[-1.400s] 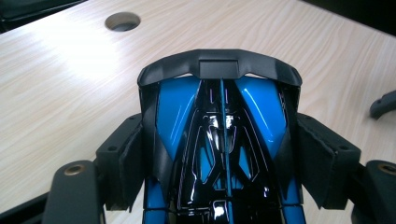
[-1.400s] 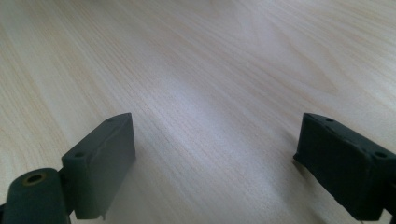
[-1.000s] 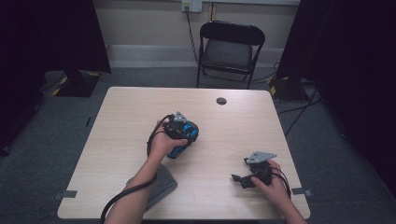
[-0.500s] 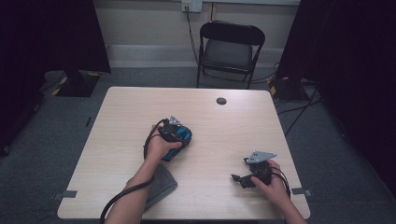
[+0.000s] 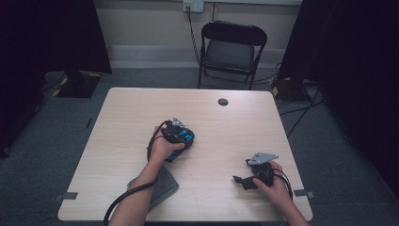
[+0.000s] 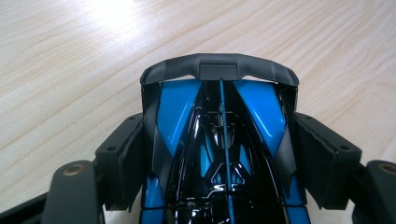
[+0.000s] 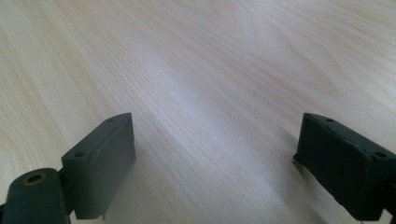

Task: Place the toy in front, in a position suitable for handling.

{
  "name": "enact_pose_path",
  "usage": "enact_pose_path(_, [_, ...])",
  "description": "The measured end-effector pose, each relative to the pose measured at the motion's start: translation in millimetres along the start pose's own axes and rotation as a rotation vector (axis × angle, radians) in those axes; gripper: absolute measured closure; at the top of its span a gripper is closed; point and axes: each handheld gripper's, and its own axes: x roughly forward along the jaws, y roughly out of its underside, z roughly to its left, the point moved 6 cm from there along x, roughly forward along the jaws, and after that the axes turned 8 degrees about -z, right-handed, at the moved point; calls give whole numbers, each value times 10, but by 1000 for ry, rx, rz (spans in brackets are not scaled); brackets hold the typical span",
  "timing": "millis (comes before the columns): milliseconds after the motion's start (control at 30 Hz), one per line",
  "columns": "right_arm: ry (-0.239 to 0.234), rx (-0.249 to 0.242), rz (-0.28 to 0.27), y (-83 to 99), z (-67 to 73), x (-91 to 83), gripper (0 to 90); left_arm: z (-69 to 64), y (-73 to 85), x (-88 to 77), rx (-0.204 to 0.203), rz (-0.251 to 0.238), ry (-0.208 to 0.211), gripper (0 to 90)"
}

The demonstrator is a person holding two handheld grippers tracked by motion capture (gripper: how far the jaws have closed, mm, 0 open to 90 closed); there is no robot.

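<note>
On the table (image 5: 117,141), left hand-held gripper (image 6: 219,140) clamping blue toy car (image 6: 219,154), right hand-held gripper (image 7: 215,163) wide open, empty.

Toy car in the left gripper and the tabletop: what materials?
Toy car: likely glossy moulded plastic, blue and black, with sharp reflections; the wing looks matte. Table: pale wood-grain surface, probably laminate, with a soft sheen.

No word, label, brand or number can be read anywhere: the blue and black toy car (image 6: 219,154) between the left fingers (image 6: 122,163) carries only plain painted panels.
</note>
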Motion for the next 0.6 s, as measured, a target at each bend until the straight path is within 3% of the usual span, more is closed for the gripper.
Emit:
enact_pose_path(233, [0,0,0,0,0,0,106,-2,12,-7,-9,-6,2,250])
enact_pose_path(600, [0,0,0,0,0,0,105,-18,-2,-31,22,19,-13,214])
